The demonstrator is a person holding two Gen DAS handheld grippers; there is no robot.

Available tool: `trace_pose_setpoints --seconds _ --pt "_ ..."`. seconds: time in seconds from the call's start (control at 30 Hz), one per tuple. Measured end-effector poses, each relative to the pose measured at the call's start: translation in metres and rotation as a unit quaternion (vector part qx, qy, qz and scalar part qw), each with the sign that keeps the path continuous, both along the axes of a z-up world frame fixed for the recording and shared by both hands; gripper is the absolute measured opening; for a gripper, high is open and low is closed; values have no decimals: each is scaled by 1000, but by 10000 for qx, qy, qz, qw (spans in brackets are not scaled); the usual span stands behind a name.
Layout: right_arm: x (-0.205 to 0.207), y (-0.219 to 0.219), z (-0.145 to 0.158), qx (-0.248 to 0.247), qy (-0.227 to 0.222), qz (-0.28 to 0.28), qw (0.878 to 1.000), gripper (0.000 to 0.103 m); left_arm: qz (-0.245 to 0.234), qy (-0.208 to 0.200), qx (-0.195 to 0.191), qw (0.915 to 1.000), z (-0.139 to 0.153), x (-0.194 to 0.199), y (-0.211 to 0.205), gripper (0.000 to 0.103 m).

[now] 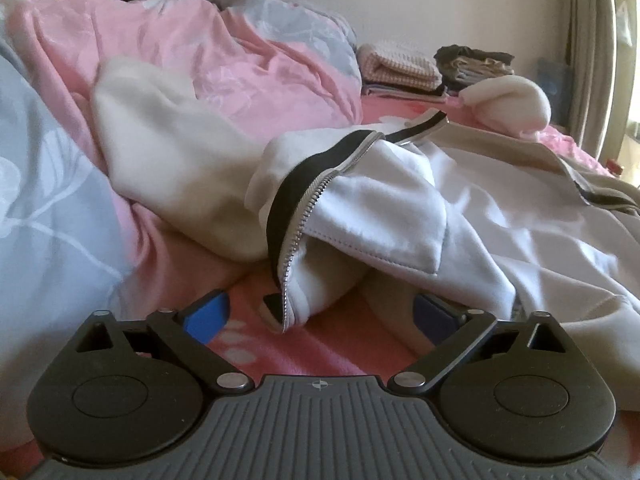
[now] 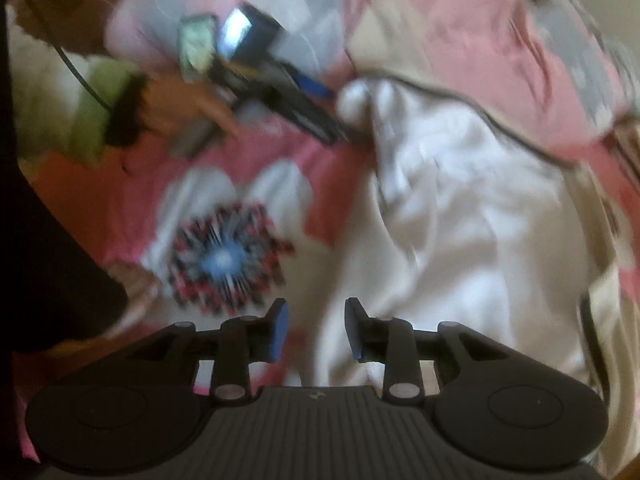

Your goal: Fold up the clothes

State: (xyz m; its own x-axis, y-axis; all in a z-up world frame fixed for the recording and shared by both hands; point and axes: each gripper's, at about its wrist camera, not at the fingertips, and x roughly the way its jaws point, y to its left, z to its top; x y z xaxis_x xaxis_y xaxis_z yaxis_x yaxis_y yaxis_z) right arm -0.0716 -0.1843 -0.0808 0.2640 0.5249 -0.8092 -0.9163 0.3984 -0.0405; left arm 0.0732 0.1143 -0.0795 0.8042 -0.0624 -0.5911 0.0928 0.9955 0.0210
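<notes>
Left hand-held gripper (image 1: 316,314) wide open, jacket (image 1: 360,200) hem between

The left hand-held gripper (image 1: 320,316) gapes wide, low over the pink bed (image 1: 256,356), the white jacket's (image 1: 400,216) zipper (image 1: 298,236) hem between its jaws.

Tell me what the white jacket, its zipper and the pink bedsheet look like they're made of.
Jacket: soft, matte knit, probably cotton fleece; thick rounded folds, stitched seam.
Zipper: shiny silver teeth, likely metal, on black woven tape.
Bedsheet: thin printed woven fabric, possibly cotton; flat with a flower print.
</notes>
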Motion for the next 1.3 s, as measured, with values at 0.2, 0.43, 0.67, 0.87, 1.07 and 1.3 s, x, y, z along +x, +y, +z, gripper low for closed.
trace_pose_setpoints --seconds 0.2,0.43,0.67,0.87,1.07,1.3 --pt "2 57 -36 -327 -1197 491 9911 35 -70 196 -89 9997 -8 14 -9 63" --pt "30 65 -76 -810 -1694 177 9821 0 291 247 -497 9980 4 22 3 9" --pt "77 -7 -6 667 -466 -982 9918 0 45 16 -989 9951 69 -2 30 4" --pt "71 -15 11 1260 12 -696 9896 1 122 251 -2155 9761 120 -14 71 4" --pt "28 48 -26 678 -711 163 9950 46 324 457 -2453 9678 122 -7 84 4" --pt "18 89 -85 -527 -1620 529 9840 38 558 697 -2579 9621 118 5 103 4"
